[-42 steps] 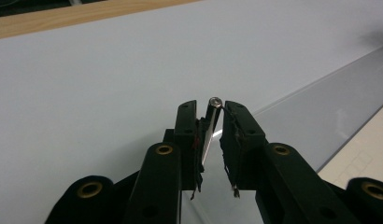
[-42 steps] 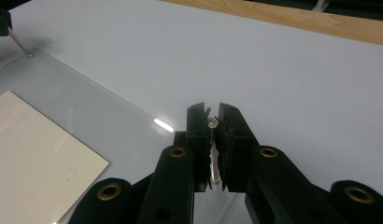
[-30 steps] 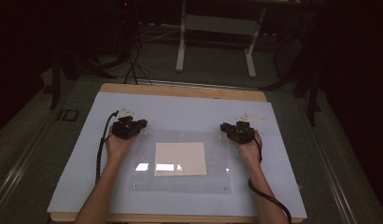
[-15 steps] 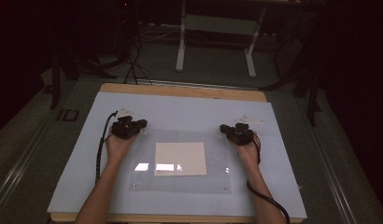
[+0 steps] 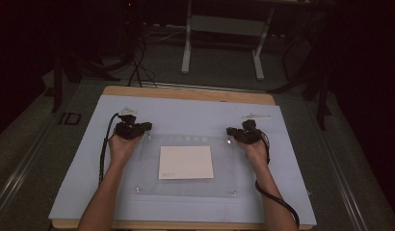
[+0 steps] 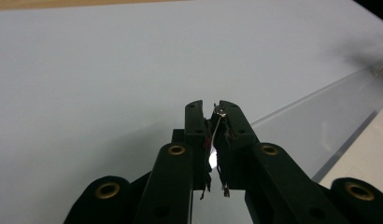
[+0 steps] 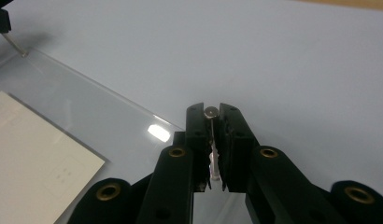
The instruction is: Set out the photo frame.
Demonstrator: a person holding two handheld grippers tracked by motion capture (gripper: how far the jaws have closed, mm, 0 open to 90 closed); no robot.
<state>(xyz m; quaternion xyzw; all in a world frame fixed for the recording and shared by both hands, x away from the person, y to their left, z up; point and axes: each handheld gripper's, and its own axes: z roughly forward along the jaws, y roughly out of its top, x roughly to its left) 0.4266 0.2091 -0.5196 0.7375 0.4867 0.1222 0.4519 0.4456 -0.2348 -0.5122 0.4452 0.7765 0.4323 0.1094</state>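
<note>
**Two grippers, each pinching a small pin, at the far corners of a clear sheet**

On the pale blue mat (image 5: 186,108), the left gripper (image 5: 146,127) sits at the far left corner of the clear sheet (image 5: 224,180). Its jaws are pressed together on a thin metal pin (image 6: 218,122) with a round head. A white card (image 5: 186,162) lies in the middle of the sheet. At the far right corner, the right gripper (image 5: 230,132) likewise pinches a round-headed pin (image 7: 211,122) between closed jaws. Both hands rest on the sheet's side edges.
</note>
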